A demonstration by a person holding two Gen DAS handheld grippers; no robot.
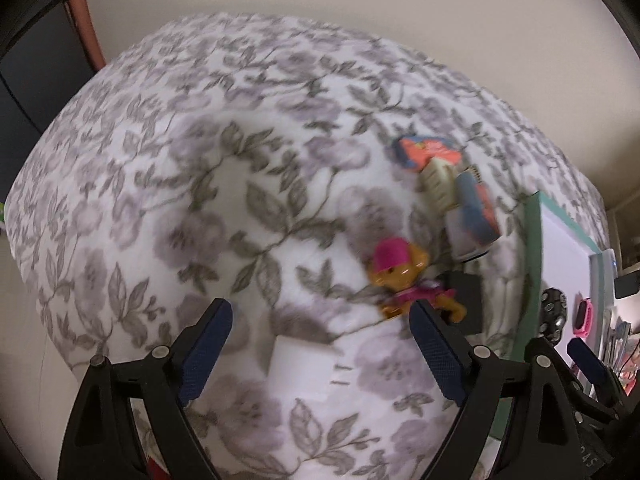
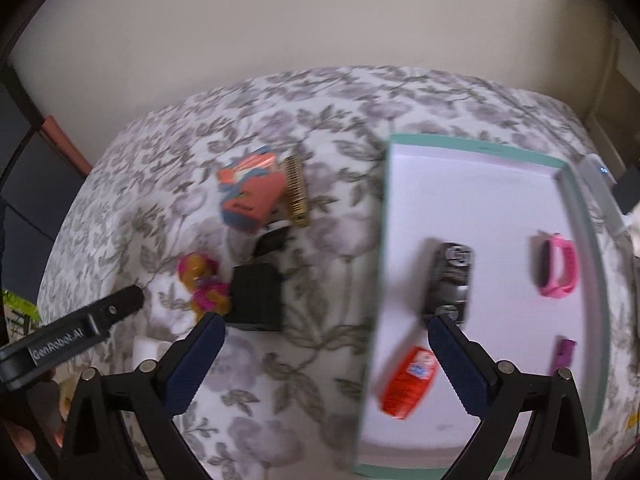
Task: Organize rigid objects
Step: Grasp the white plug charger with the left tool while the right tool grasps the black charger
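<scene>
Loose items lie on a floral bedspread (image 1: 240,160): a toy dog in a pink hat (image 1: 400,272) (image 2: 204,284), a black box (image 1: 466,300) (image 2: 258,300), an orange box (image 2: 250,192), a gold comb (image 2: 296,190) and a blue-and-orange box (image 1: 476,208). My left gripper (image 1: 320,316) hangs open over bare bedspread, with the dog just past its right fingertip. My right gripper (image 2: 326,326) is open above the left rim of a white tray with a teal border (image 2: 480,146). In the tray lie a black device (image 2: 450,280), a pink watch band (image 2: 558,268), a red packet (image 2: 412,384) and a purple piece (image 2: 564,354).
A small white piece (image 1: 300,356) lies on the bedspread between the left fingers. A beige wall (image 2: 320,20) runs behind the bed. Dark furniture (image 1: 36,80) stands at the left. Clutter and a grey device (image 2: 596,176) sit beyond the tray's right side.
</scene>
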